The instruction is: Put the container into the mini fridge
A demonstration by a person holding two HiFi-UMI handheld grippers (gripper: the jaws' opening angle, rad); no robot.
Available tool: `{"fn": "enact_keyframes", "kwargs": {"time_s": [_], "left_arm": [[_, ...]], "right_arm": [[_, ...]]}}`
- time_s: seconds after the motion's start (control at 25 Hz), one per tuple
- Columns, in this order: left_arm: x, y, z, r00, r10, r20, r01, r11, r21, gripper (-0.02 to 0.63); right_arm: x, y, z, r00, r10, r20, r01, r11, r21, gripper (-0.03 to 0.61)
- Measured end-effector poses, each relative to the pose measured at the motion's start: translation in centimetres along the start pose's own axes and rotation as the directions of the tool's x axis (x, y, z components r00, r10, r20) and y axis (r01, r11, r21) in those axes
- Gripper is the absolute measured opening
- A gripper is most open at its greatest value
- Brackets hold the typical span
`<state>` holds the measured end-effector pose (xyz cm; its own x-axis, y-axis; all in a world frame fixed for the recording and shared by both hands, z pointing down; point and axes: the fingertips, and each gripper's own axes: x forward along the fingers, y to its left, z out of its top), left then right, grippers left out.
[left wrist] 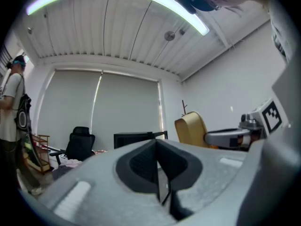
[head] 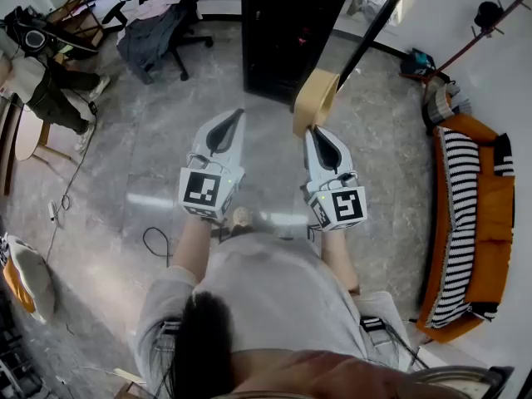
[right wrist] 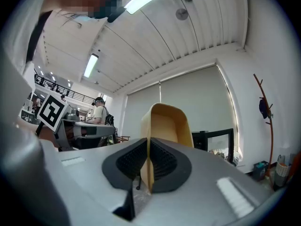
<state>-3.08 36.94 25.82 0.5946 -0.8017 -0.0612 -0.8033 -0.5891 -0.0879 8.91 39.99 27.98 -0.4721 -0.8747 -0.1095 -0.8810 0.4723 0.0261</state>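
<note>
The container [head: 316, 100], a thin tan tub, hung in the air before the open mini fridge [head: 287, 32], one wall pinched by the right gripper [head: 315, 131]. It looked light and crushable, so a gentle hold on the wall suited it. The left gripper [head: 236, 116] was clenched on nothing.

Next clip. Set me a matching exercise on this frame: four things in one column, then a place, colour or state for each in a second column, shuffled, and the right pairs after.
Things:
1. container
2. left gripper
3. mini fridge
4. sofa

Descriptions:
A. black, standing on the floor ahead of both grippers
B. orange, at the right edge of the head view
C. tan, pinched by its wall in the right gripper
D. jaws together with nothing between them

Pairs: 1-C; 2-D; 3-A; 4-B
</note>
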Motion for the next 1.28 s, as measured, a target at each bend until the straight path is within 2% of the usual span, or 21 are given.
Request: {"fn": "enact_keyframes", "kwargs": {"time_s": [0.32,0.88,1.04,1.28], "left_arm": [[0.8,3.5,-0.6,1.000,0.012,0.013,-0.012,1.000,-0.007,0.002],[3.4,10.1,-1.2,0.999,-0.022,0.036,0.022,1.000,-0.009,0.002],[3.9,12.0,-1.8,0.999,-0.009,0.035,0.010,1.000,-0.017,0.002],[5.9,13.3,-2.0,0.999,-0.015,0.032,0.016,0.999,-0.028,0.002]], "right_arm": [[2.8,-0.3,-1.0,0.999,-0.038,-0.014,0.038,0.997,0.062,0.017],[9.5,-0.3,-1.1,0.997,-0.074,0.014,0.073,0.996,0.043,0.017],[10.8,-0.5,-1.0,0.996,-0.083,0.028,0.082,0.996,0.024,0.017],[12.3,-1.8,-1.3,0.994,-0.109,0.014,0.109,0.994,0.027,0.017]]}}
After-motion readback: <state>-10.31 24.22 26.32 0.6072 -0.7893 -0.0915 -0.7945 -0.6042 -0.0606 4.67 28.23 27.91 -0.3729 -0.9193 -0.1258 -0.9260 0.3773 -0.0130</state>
